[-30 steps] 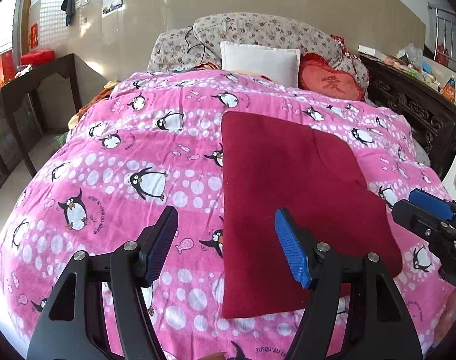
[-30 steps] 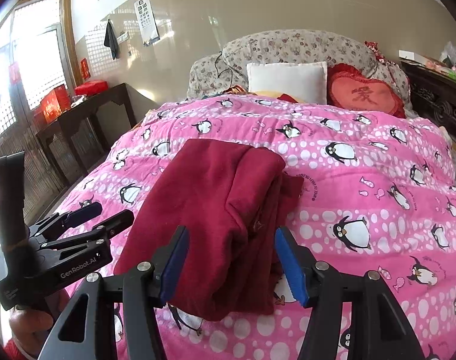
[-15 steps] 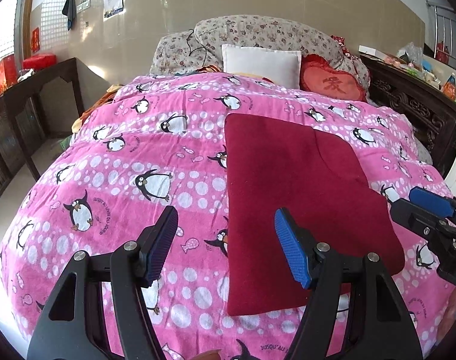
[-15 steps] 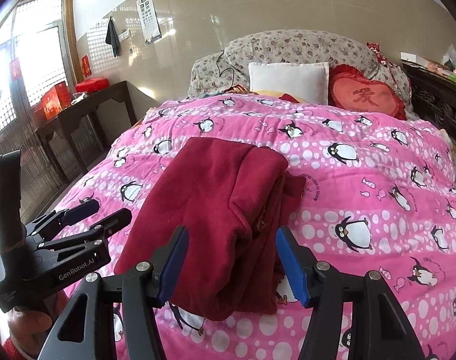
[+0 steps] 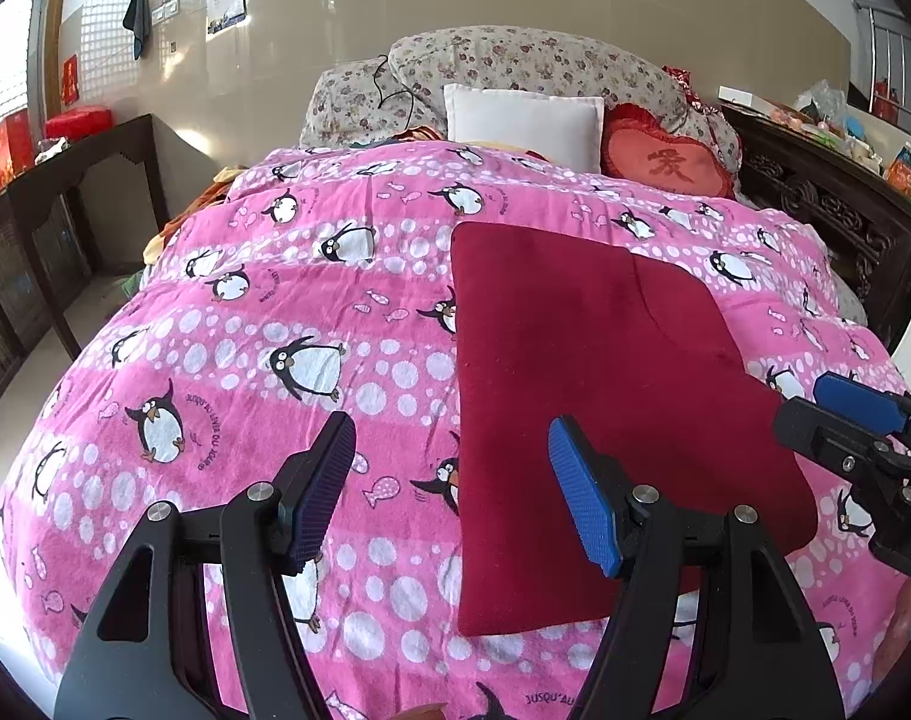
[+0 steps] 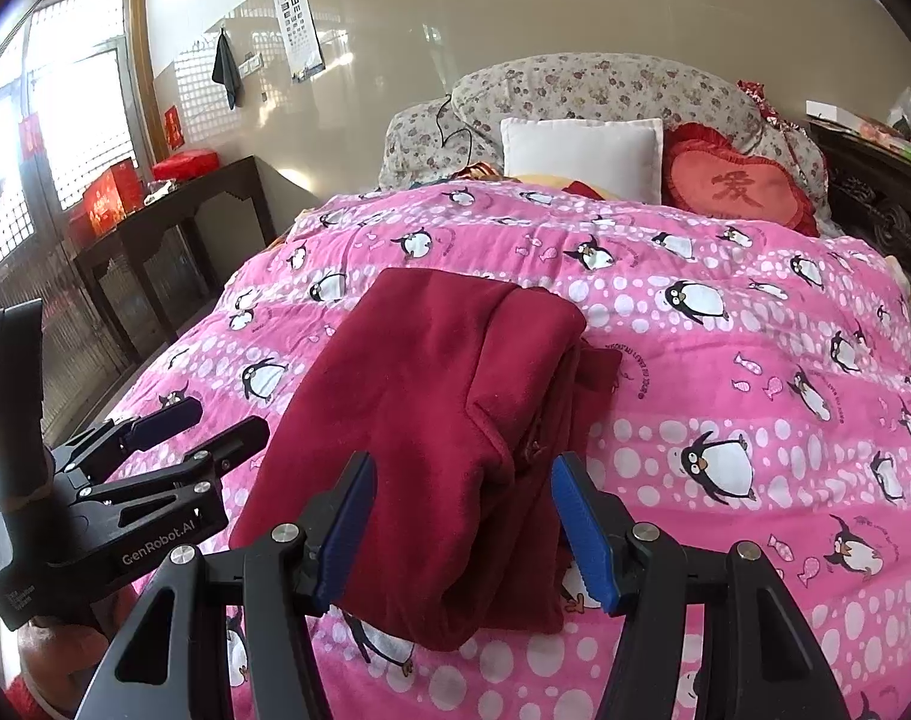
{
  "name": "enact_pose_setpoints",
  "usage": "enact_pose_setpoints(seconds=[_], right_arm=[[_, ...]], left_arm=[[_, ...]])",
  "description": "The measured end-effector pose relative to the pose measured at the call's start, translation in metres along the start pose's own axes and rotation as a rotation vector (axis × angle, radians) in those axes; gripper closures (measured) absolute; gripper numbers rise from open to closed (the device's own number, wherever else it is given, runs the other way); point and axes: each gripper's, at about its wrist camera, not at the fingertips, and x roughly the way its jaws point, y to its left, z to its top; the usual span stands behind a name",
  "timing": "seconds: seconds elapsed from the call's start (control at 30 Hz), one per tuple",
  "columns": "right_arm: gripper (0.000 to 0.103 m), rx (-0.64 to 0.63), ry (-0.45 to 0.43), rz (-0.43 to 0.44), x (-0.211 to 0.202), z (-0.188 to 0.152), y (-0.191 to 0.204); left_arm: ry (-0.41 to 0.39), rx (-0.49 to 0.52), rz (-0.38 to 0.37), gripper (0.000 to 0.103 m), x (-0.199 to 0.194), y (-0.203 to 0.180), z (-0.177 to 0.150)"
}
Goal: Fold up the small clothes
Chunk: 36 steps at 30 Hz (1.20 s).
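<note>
Side table: dark wood, far left against the wall; red boxes on top
Wall: eye chart hung high; dark cloth on a hook beside it
Left gripper: held above the near edge of the bed; blue-padded fingers spread wide, gripping nothing; left finger over bare blanket, right finger over the garment's near left part; touching or clear of the fabric, cannot tell
Blanket: pink, white dots and penguins; covers the whole bed
Red garment: folded into a flat, roughly rectangular stack; lies on the blanket, right of the bed's centre; in the right wrist view, layered edges showing along its right side
White pillow: upright at the head of the bed, before a floral bolster
Red heart cushion: just right of the white pillow
Right gripper: low over the garment's near end; fingers wide apart, holding nothing; also seen from the side at the right edge of the left wrist view
</note>
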Motion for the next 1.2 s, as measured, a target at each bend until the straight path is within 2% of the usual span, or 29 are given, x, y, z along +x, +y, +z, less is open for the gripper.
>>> enact_pose_setpoints(seconds=[1.2], right_arm=[[0.044, 0.000, 0.038, 0.016, 0.016, -0.002, 0.008]], left_arm=[[0.020, 0.008, -0.021, 0.036, 0.011, 0.001, -0.003]])
